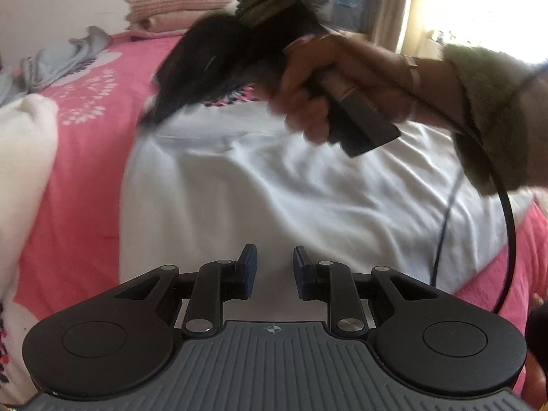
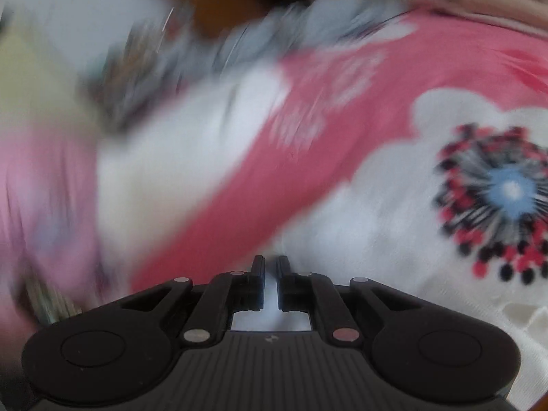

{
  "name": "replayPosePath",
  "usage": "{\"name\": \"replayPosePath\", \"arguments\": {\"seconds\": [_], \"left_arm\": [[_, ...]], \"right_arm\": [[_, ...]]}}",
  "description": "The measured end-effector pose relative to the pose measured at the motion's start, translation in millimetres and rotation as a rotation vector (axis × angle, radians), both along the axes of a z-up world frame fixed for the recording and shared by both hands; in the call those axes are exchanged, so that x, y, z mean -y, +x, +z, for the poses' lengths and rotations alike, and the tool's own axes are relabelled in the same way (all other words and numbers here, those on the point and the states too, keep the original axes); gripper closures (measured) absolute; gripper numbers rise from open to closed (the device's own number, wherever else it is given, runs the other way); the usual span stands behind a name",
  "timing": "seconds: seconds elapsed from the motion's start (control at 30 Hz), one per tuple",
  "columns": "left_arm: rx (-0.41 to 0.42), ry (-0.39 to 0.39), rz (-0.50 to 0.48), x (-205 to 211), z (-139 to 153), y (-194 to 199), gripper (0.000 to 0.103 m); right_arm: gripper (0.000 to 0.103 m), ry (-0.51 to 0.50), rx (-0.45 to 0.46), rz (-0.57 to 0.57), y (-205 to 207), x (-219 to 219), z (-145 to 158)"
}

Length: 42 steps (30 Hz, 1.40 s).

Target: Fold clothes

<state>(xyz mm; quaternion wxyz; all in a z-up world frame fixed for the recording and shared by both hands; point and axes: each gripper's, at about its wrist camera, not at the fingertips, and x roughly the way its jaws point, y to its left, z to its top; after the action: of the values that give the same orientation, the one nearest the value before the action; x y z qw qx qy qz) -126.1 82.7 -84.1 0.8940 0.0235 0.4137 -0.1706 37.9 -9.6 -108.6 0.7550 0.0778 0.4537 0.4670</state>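
Observation:
A white garment (image 1: 274, 178) lies spread and wrinkled on a pink flowered bedspread (image 1: 78, 205). My left gripper (image 1: 274, 257) hovers over the garment's near part, open, with nothing between its pads. A person's hand (image 1: 325, 78) in a fuzzy green sleeve holds my right gripper (image 1: 161, 102), blurred, at the garment's far left corner. In the right wrist view the right gripper (image 2: 272, 263) stands nearly closed, with a thin strip of white cloth (image 2: 272, 318) pinched between the pads. That view is heavily blurred.
Folded pink and beige towels (image 1: 171, 3) are stacked at the far end of the bed. Grey-blue clothes (image 1: 61, 58) lie crumpled at the far left and a cream cloth (image 1: 24, 144) at the left edge. A black cable (image 1: 507, 205) hangs on the right.

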Motion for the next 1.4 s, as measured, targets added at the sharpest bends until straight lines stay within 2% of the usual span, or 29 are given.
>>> {"name": "replayPosePath", "arguments": {"seconds": [0.07, 0.2, 0.33, 0.4, 0.43, 0.57, 0.67, 0.73, 0.8, 0.87, 0.97, 1.07, 1.1, 1.17, 1.2, 1.23, 1.3, 1.37, 1.4], "left_arm": [[0.011, -0.005, 0.022, -5, 3, 1, 0.08], [0.008, -0.005, 0.064, -19, 3, 8, 0.08], [-0.004, -0.018, 0.091, -32, -5, 14, 0.08], [-0.016, -0.036, 0.095, -38, -7, 16, 0.074], [-0.02, -0.035, 0.096, -41, -8, 15, 0.073], [-0.012, -0.006, 0.089, -45, -7, 12, 0.072], [-0.004, 0.02, 0.102, -48, -5, 8, 0.072], [0.005, 0.036, 0.116, -50, -2, 5, 0.072], [0.021, 0.047, 0.131, -49, 3, 4, 0.072], [0.024, 0.043, 0.128, -46, 7, 4, 0.072], [-0.001, 0.039, 0.104, -38, 11, 7, 0.072], [-0.009, 0.054, 0.096, -37, 14, 6, 0.072], [-0.011, 0.061, 0.101, -38, 14, 5, 0.072], [-0.014, 0.062, 0.112, -41, 12, 4, 0.072], [-0.016, 0.061, 0.116, -43, 11, 4, 0.072], [-0.018, 0.063, 0.119, -44, 10, 4, 0.072], [-0.021, 0.072, 0.118, -43, 7, 6, 0.072], [-0.021, 0.078, 0.113, -44, 4, 6, 0.072], [-0.021, 0.087, 0.112, -44, 4, 6, 0.072]], "right_arm": [[0.095, 0.111, 0.012, -0.081, 4, 28, 20], [0.095, 0.165, 0.002, -0.002, -16, 91, 51], [0.089, 0.075, 0.015, 0.112, -81, 151, 56], [0.088, -0.029, 0.062, 0.161, -123, 176, 49], [0.088, -0.075, 0.056, 0.173, -139, 189, 44], [0.088, -0.274, -0.033, 0.108, -188, 248, 15], [0.088, -0.338, -0.072, 0.033, -214, 301, 17], [0.087, -0.417, -0.108, 0.004, -223, 322, 22], [0.087, -0.444, -0.084, 0.002, -228, 330, 32], [0.087, -0.359, -0.035, -0.042, -223, 333, 43], [0.087, -0.335, 0.019, -0.097, -212, 332, 42], [0.089, -0.43, 0.002, -0.11, -217, 347, 22], [0.09, -0.432, -0.017, -0.124, -221, 358, 19], [0.089, -0.46, -0.054, -0.172, -229, 372, 23], [0.088, -0.497, -0.044, -0.177, -232, 374, 29], [0.088, -0.506, -0.013, -0.176, -235, 374, 37], [0.088, -0.447, 0.038, -0.192, -231, 372, 54], [0.088, -0.408, 0.086, -0.215, -225, 372, 60], [0.088, -0.432, 0.108, -0.23, -221, 369, 58]]}}
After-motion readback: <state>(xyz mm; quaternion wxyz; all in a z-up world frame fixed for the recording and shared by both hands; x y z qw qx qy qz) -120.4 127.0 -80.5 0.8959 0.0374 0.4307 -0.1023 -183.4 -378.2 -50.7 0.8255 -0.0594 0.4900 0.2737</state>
